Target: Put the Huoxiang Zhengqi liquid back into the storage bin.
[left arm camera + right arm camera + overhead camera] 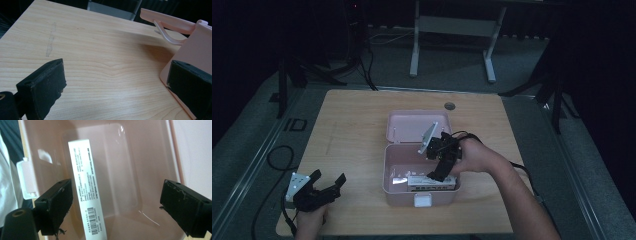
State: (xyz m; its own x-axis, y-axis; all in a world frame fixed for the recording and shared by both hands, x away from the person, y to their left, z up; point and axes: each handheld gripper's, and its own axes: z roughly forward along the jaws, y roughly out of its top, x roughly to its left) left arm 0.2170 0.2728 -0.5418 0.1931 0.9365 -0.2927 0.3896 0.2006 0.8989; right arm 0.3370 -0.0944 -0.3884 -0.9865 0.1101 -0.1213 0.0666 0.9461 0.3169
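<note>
Two tools, both with jaws apart: left tool (328, 186) rests at the near worktop (357, 125) edge, right tool (117, 202) hangs over the open pink box (394, 187), nothing clamped. White carton (86, 187) lies inside, far end cut off; barcode visible, small print unreadable. Lid (407, 125) tilted back.

Light: dim room, far side nearly black.
Floor (252, 130): grey carpet around the table.
Table (357, 130): light wood, rounded corners, small round grommet (449, 106) at 12 o'clock.
Desk frame (452, 30): white legs at 12 o'clock.
Tripod legs (552, 85): black, at 2 and 10 o'clock.
</note>
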